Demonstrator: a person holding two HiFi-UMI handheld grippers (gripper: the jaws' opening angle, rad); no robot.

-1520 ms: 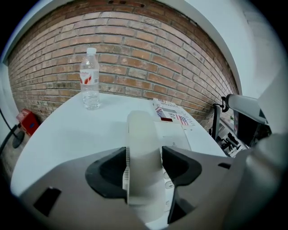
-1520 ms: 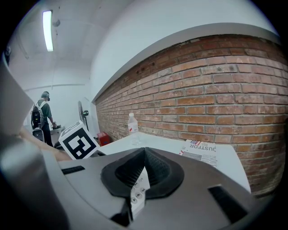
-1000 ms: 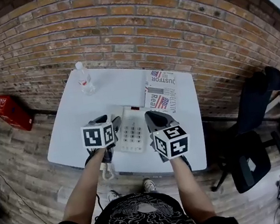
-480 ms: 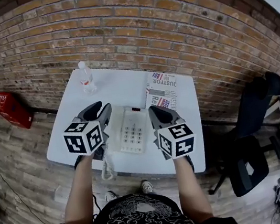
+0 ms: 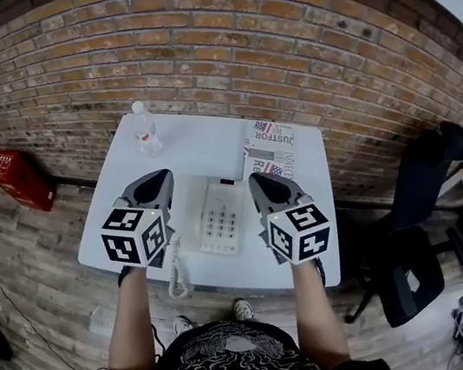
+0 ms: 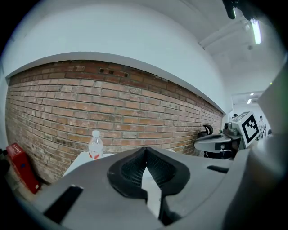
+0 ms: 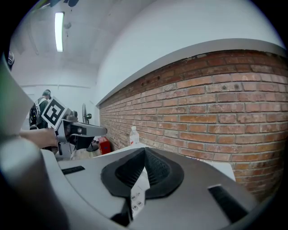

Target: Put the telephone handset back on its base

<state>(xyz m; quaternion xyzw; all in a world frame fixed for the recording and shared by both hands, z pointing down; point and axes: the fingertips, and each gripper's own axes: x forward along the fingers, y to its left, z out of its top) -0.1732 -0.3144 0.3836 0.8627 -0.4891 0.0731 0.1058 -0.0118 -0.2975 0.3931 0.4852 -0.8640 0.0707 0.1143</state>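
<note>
A white telephone base (image 5: 224, 216) with a keypad sits in the middle of the white table (image 5: 198, 141). The handset (image 5: 188, 218) lies along the base's left side, partly hidden by my left gripper, and its coiled cord (image 5: 177, 276) hangs over the table's front edge. My left gripper (image 5: 160, 176) hovers above the phone's left side. Its jaws have just been closing and now stand shut with nothing between them (image 6: 145, 150). My right gripper (image 5: 258, 177) hovers over the phone's right side, shut and empty (image 7: 145, 150); keypad buttons show below its jaws.
A water bottle (image 5: 144, 129) stands at the table's far left corner. A printed paper (image 5: 268, 149) lies at the far right. A brick wall runs behind the table. A red box (image 5: 15, 179) sits on the floor to the left and an office chair (image 5: 422, 218) to the right.
Both grippers have risen from the table, the left one more. The left gripper has come away from the phone's left side, and its jaws have gone from open to shut.
</note>
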